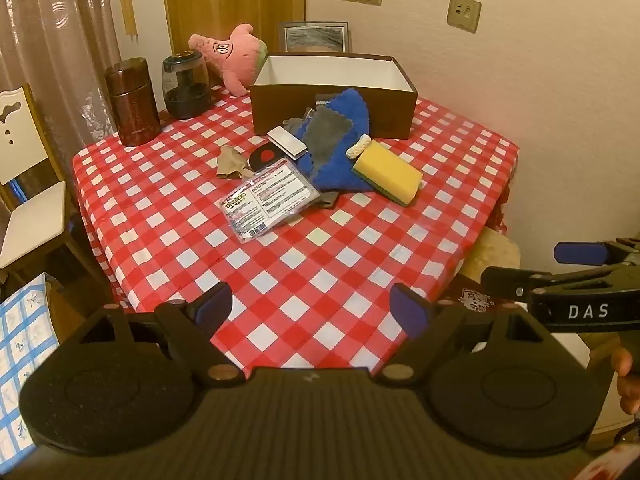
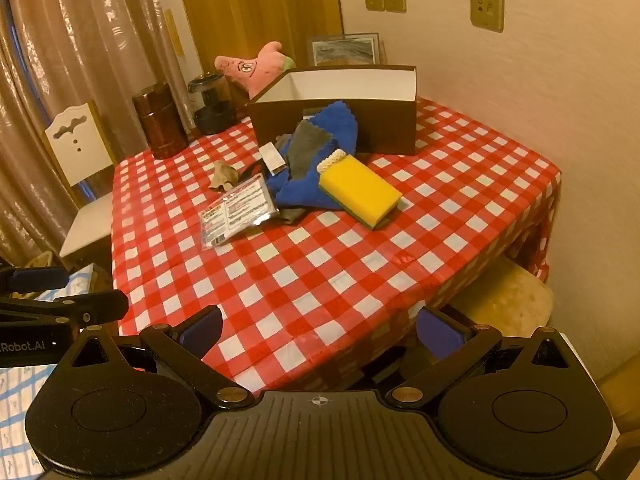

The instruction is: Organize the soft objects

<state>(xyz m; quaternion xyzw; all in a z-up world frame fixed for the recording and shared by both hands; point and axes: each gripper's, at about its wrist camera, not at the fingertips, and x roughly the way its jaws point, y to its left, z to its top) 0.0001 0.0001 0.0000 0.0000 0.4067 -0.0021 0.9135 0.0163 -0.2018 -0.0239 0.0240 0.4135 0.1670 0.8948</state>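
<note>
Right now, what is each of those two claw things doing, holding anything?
Left gripper: open, holding nothing.
Right gripper: open, holding nothing.

— What is seen on the table?
— A yellow sponge is laid against a blue cloth before an open brown box near the far edge.
— And the right gripper?
— It is held wide apart over the near edge, with nothing between.

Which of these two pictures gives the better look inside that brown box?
The left wrist view: it looks down into the brown box, showing its white inner walls and part of the floor, with nothing visible inside. The right wrist view sees the box lower, showing only the inner walls.
</note>
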